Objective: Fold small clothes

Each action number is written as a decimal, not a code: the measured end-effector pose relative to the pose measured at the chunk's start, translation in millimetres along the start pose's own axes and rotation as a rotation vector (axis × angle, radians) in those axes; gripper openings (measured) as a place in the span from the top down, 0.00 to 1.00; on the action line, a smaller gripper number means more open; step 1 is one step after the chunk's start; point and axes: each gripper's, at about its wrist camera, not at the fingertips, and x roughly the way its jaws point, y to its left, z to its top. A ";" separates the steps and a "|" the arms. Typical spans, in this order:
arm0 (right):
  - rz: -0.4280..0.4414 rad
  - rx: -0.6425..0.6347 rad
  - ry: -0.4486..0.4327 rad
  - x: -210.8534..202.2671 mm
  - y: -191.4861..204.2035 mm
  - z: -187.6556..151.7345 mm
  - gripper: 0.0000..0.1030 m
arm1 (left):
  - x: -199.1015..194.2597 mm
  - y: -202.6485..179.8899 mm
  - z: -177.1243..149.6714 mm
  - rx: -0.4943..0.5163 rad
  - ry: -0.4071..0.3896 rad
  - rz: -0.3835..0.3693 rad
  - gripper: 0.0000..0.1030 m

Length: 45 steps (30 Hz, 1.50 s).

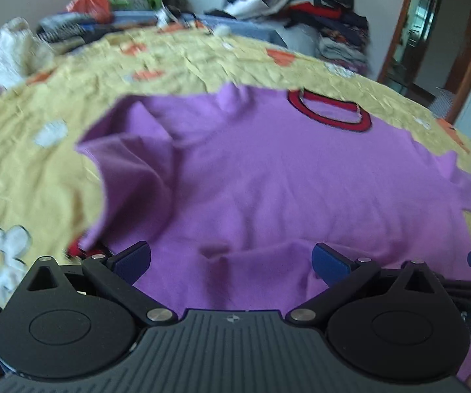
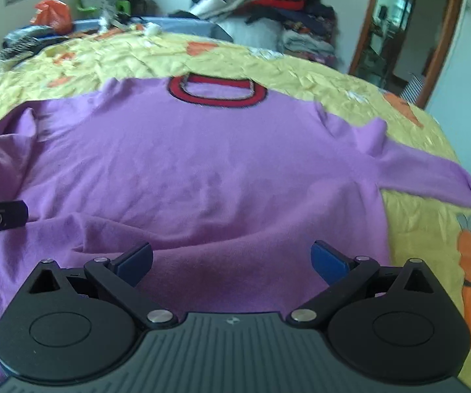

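Shirt [image 2: 202, 170]: purple, long-sleeved, red collar [image 2: 217, 93]; spread flat on the bed [image 2: 301, 65], collar toward the far edge, hem toward the near edge.
Sleeves: left sleeve [image 1: 127, 160] bunched and folded in over the body near the bed's left side; right sleeve [image 2: 432, 177] stretched out toward the right edge.
Bed cover: yellow, with orange and white patches, creased.
Left gripper [image 1: 232, 260]: wide open, nothing between the pads, hanging just above the hem on the shirt's left half.
Right gripper [image 2: 232, 258]: wide open, empty, above the hem on the right half; left tool's tip visible at the left of this view.
Handling: soft knit, light and limp by the look of it; likely to sag and wrinkle when lifted, unlikely to slip from padded fingers.
Grip: best on a doubled edge — hem corners, or shoulder seam plus hem on 1 side; a pinch through both layers should keep front and back together.
Risk: dragging may ruck the cover beneath; bunched left sleeve probably needs smoothing first.
Stage: fold not yet begun, by this layout.
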 end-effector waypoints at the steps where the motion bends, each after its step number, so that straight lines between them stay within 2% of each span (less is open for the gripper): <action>1: -0.011 0.006 0.008 0.1 -0.5 0.6 0.00 | 3.5 -2.5 1.5 0.031 0.028 -0.010 0.00; 4: 0.001 0.061 0.036 2.9 -7.7 4.1 0.00 | 8.8 -12.5 0.5 0.150 0.052 -0.027 0.00; 7: 0.002 0.088 0.031 6.0 -12.4 3.1 0.00 | 9.6 -21.8 -2.8 0.198 0.054 -0.005 0.00; 11: -0.005 0.084 0.038 10.6 -15.5 2.4 0.00 | 13.0 -27.8 -1.4 0.152 0.085 -0.017 0.00; 14: -0.033 0.059 0.034 12.3 -20.6 3.5 0.00 | 10.9 -35.1 -0.9 0.128 0.062 0.030 0.00; 22: -0.004 0.124 0.039 23.0 -47.0 6.7 0.00 | 13.7 -49.7 1.6 0.158 0.087 0.044 0.00; 45: -0.017 0.092 0.035 13.9 -40.8 4.8 0.00 | 12.4 -49.4 -6.3 0.127 0.108 0.045 0.00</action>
